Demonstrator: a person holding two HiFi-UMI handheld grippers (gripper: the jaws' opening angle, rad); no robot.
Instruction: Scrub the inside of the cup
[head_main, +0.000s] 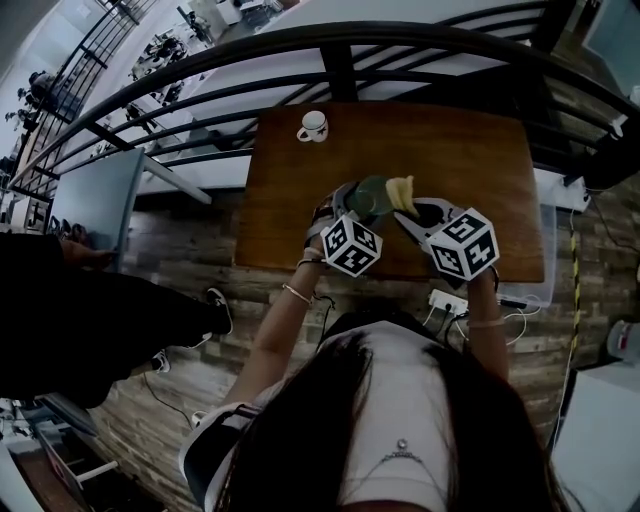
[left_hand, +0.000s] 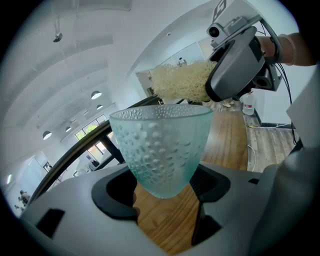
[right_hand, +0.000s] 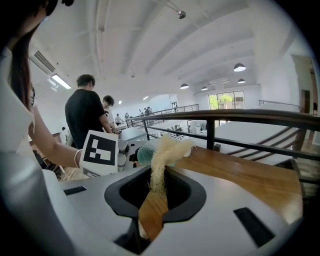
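Left gripper: jaws clamped on lower body of dimpled teal cup.
Right gripper: jaws closed on fibrous scrubber, far end seen beside cup rim.

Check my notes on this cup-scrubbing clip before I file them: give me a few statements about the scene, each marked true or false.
1. The left gripper grips the dimpled green cup near its base. True.
2. The right gripper is empty. False: its jaws are shut on a pale, fibrous scrubber.
3. The white mug sits between the two grippers. False: it stands near the far edge of the table, apart from both.
4. The table top is brown wood. True.
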